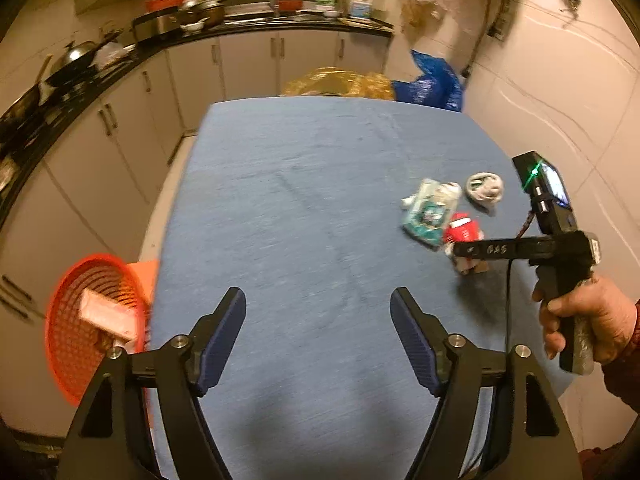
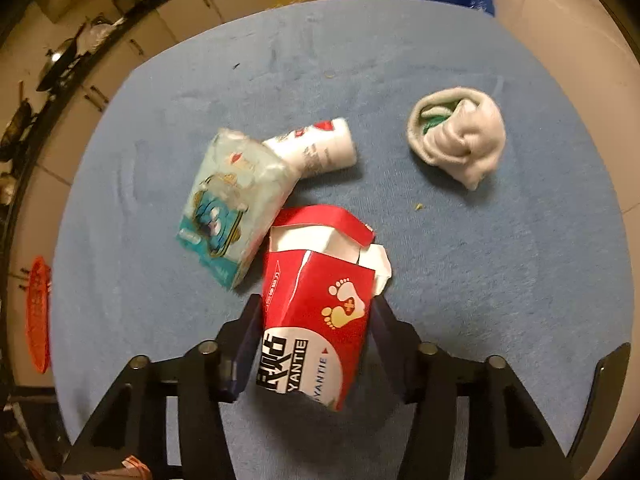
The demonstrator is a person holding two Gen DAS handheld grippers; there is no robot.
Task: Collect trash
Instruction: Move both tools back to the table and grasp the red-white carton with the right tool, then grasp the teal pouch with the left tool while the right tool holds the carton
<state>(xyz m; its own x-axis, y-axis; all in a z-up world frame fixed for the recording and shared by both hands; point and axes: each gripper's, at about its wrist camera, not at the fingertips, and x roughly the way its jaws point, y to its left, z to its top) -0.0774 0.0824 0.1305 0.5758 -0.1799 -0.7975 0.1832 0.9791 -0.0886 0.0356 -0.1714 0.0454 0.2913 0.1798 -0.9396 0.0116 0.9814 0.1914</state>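
My right gripper is shut on a torn red and white carton, held just above the blue table. Beyond it lie a light blue tissue pack, a white tube and a rolled grey sock. In the left wrist view my left gripper is open and empty over the table's near left part. The right gripper shows at the right with the red carton in it, next to the tissue pack and the sock.
An orange mesh basket stands off the table's left edge with a pink box in it. Kitchen cabinets and a dark counter with pots run along the left and back. Yellow and blue bags lie beyond the far edge.
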